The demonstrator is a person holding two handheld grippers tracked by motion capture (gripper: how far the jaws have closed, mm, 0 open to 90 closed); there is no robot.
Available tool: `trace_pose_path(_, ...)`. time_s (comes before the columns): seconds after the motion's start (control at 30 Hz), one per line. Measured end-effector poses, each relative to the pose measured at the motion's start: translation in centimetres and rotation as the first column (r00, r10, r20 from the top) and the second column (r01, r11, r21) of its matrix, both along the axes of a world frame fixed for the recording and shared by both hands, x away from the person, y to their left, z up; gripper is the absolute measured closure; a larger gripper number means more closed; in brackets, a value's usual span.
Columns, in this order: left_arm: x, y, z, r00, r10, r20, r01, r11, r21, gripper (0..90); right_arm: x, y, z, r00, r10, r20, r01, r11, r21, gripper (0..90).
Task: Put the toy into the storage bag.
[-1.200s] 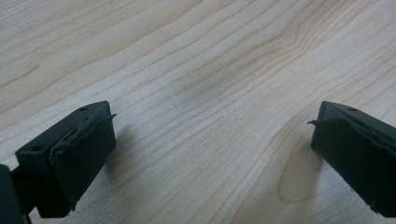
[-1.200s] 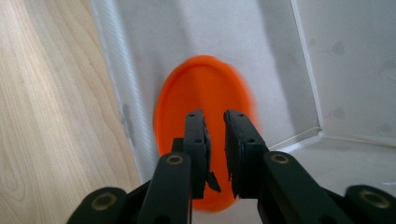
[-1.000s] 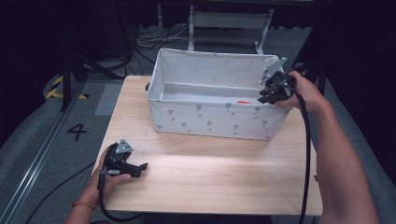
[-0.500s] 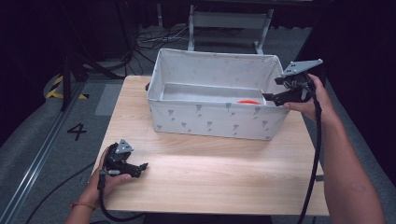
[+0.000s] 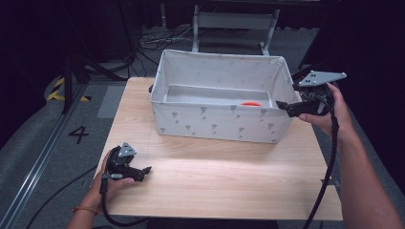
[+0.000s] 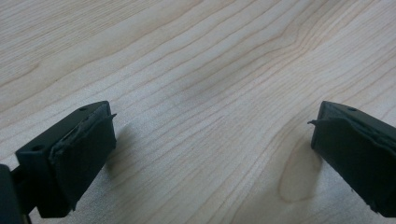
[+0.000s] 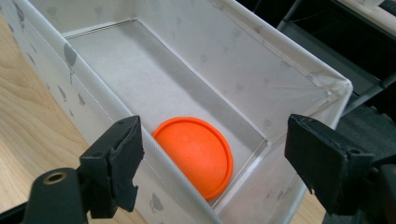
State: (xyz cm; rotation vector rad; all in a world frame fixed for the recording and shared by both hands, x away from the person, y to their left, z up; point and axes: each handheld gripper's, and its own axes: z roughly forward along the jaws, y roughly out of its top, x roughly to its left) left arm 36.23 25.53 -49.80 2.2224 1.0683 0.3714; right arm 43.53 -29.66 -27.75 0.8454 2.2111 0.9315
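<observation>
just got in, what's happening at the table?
A person holds a gripper in each hand at a wooden table. The right gripper, jaws open and empty, hovers at the right end of a white fabric bin, looking down at an orange disc lying flat on the bin floor near that end. The left gripper sits low over the bare tabletop near the front left corner, jaws open, holding nothing.
</observation>
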Motion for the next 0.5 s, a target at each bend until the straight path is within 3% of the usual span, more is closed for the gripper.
trace_pose_path(0.37,0.0,0.0,0.0,1.0,0.0,0.0,0.0,1.0,0.002,0.2,-2.9,-0.8,-0.4,0.9991,-0.009,0.042,0.009,0.9999,0.006,18.4)
trace_pose_path(0.5,0.0,0.0,0.0,1.0,0.0,0.0,0.0,1.0,0.003,0.2,-4.0,-1.2,-1.4,0.9965,-0.041,0.073,0.045,0.9979,-0.047,18.0)
